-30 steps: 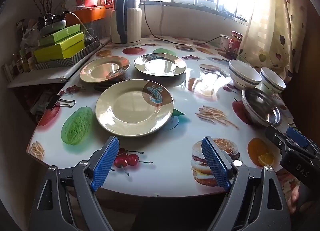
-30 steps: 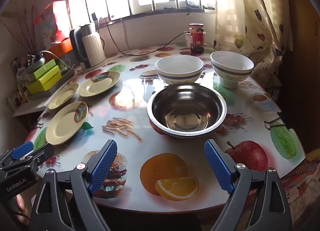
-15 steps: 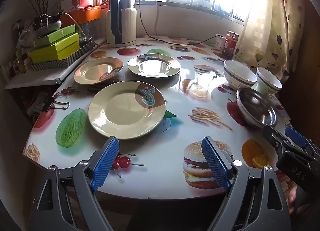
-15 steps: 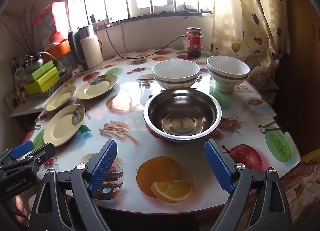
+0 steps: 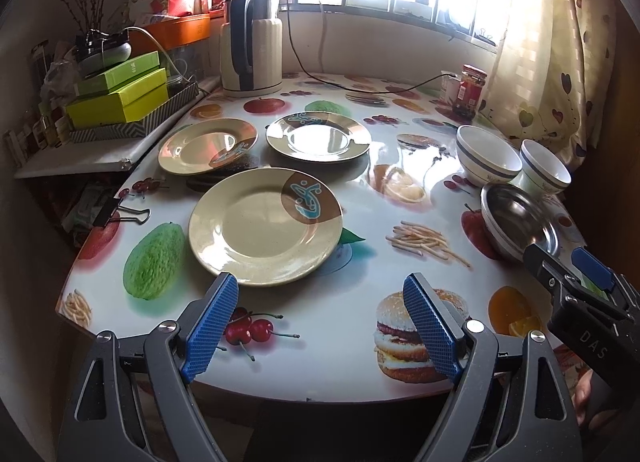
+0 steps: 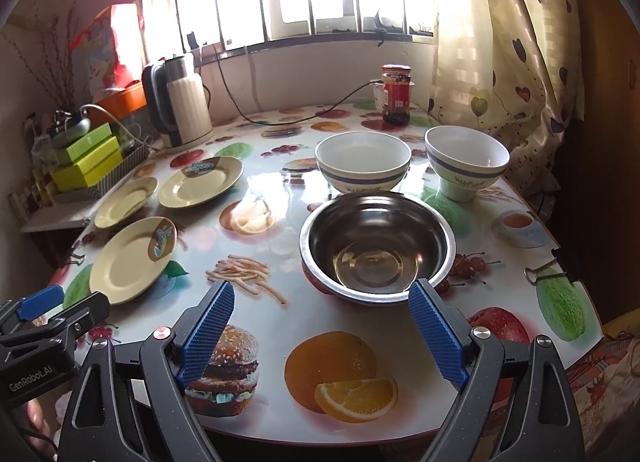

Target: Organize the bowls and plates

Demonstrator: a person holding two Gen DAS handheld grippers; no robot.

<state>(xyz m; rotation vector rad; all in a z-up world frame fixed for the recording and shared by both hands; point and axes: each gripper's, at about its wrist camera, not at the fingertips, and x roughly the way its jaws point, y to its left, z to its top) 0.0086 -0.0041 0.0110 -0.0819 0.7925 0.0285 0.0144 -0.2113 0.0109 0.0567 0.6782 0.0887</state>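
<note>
Three cream plates with brown patches lie on the table's left half: the nearest plate (image 5: pixel 266 226) (image 6: pixel 132 260), a left plate (image 5: pixel 208 146) (image 6: pixel 126 202) and a far plate (image 5: pixel 318 136) (image 6: pixel 200 181). On the right stand a steel bowl (image 6: pixel 378 246) (image 5: pixel 520 224), a wide white bowl (image 6: pixel 362 162) (image 5: pixel 488 156) and a footed white bowl (image 6: pixel 466 162) (image 5: pixel 546 174). My left gripper (image 5: pixel 320 326) hangs open just short of the nearest plate. My right gripper (image 6: pixel 322 332) is open, its right pad (image 6: pixel 436 336) near the steel bowl's front rim.
A kettle (image 5: pixel 252 52) with a cord and a red jar (image 6: pixel 396 94) stand near the window. Green boxes (image 5: pixel 120 96) sit on a side shelf at left. Binder clips (image 5: pixel 120 214) (image 6: pixel 554 268) pin the fruit-print tablecloth (image 5: pixel 348 302). A curtain (image 6: pixel 512 42) hangs at right.
Both grippers have drifted slightly; the near plate now sits closer to my left gripper and the steel bowl closer to my right gripper. Nothing on the table has moved.
</note>
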